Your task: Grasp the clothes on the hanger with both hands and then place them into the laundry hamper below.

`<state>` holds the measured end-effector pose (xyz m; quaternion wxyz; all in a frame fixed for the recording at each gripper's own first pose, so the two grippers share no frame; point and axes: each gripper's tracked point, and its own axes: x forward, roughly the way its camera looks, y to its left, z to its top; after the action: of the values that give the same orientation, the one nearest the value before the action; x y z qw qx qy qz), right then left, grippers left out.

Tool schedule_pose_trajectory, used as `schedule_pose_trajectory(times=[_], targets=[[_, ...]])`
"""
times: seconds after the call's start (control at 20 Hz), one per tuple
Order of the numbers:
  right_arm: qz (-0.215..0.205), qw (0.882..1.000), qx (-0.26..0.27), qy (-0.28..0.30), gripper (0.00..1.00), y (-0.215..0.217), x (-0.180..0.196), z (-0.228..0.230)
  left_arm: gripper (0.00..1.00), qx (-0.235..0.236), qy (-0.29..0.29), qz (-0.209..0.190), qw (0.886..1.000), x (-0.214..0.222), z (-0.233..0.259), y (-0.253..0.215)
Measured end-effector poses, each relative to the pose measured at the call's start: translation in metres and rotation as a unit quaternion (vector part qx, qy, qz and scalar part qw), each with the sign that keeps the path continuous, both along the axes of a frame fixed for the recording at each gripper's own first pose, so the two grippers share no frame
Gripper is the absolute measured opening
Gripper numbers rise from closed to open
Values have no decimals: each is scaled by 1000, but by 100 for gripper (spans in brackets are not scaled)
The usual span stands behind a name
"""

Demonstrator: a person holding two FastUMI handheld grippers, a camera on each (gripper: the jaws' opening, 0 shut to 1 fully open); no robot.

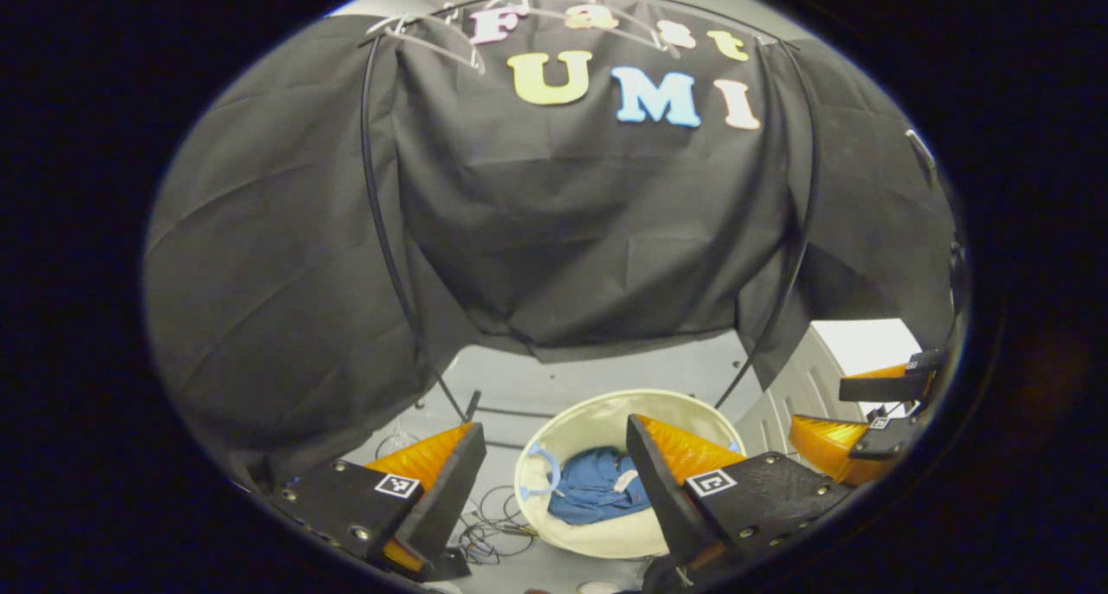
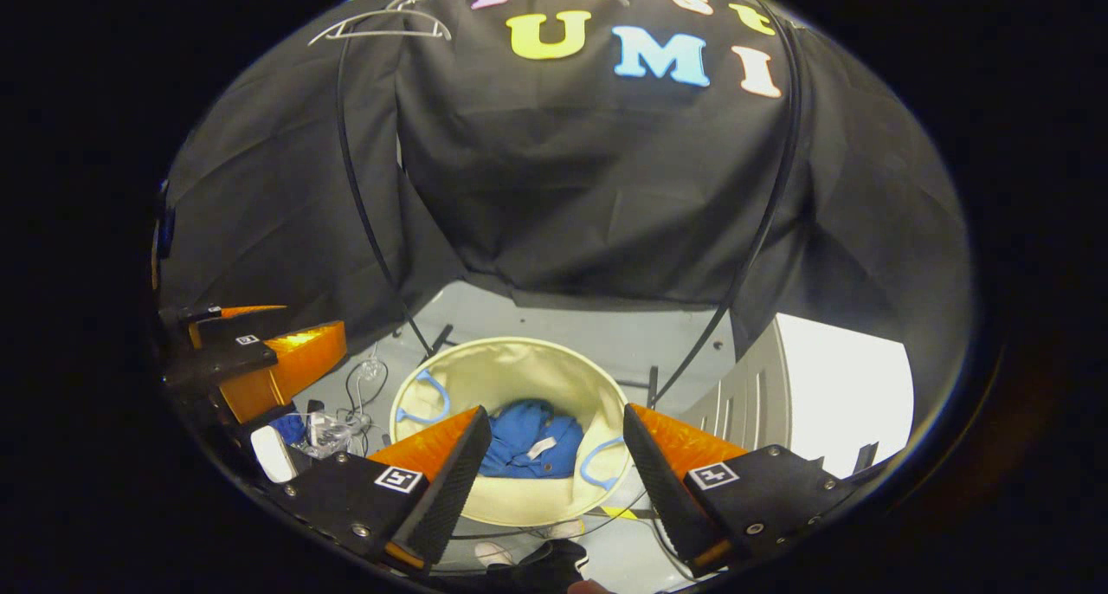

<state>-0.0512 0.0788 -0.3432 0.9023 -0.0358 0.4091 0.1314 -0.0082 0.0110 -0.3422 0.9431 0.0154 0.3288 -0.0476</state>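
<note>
Two grippers hang above the round cream fabric laundry hamper (image 1: 606,538), and both stand with their fingers spread wide and nothing between them. In the left gripper view, the left gripper (image 1: 554,481) frames the hamper's mouth, and the crumpled blue garment (image 1: 597,490) lies on the hamper's bottom, nearer its left wall, with a small white tag showing on it. Blue loop handles (image 1: 541,473) sit at the hamper's rim. The right gripper (image 1: 853,421) shows at the right edge of that view, beside the hamper, its fingers also apart.

In the right gripper view, the right gripper (image 2: 554,464) hangs over the hamper's near rim, with the blue garment seen between its fingers at the hamper's bottom. The left gripper (image 2: 251,351) shows at the left edge, above a tangle of thin cables (image 2: 359,382) on the pale grey floor (image 2: 554,321).

Farther off, a black arched rail (image 1: 381,230) rises behind the hamper, and clear plastic hangers (image 1: 433,35) hang bare from its top.
</note>
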Motion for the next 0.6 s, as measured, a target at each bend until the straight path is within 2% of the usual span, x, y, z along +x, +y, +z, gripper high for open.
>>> schedule_pose_trajectory(times=[0.15, 0.25, 0.3, 0.45, 0.6], targets=[[-17, 998, 3, -64, 95, -19, 9, 66, 95, -21, -50, -1, 999, 0, 62, 1], [-40, 993, 9, -111, 93, -34, 19, 111, 95, -37, -79, -5, 996, -1, 100, -3], [-48, 990, 12, -131, 95, -39, 16, 130, 95, -41, -93, -5, 995, -3, 118, -1], [-59, 981, 6, -187, 95, -66, 28, 178, 94, -45, -142, 4, 989, -2, 178, 1], [-69, 965, -3, -251, 94, -92, 30, 227, 94, -58, -197, 19, 978, -1, 241, -4]])
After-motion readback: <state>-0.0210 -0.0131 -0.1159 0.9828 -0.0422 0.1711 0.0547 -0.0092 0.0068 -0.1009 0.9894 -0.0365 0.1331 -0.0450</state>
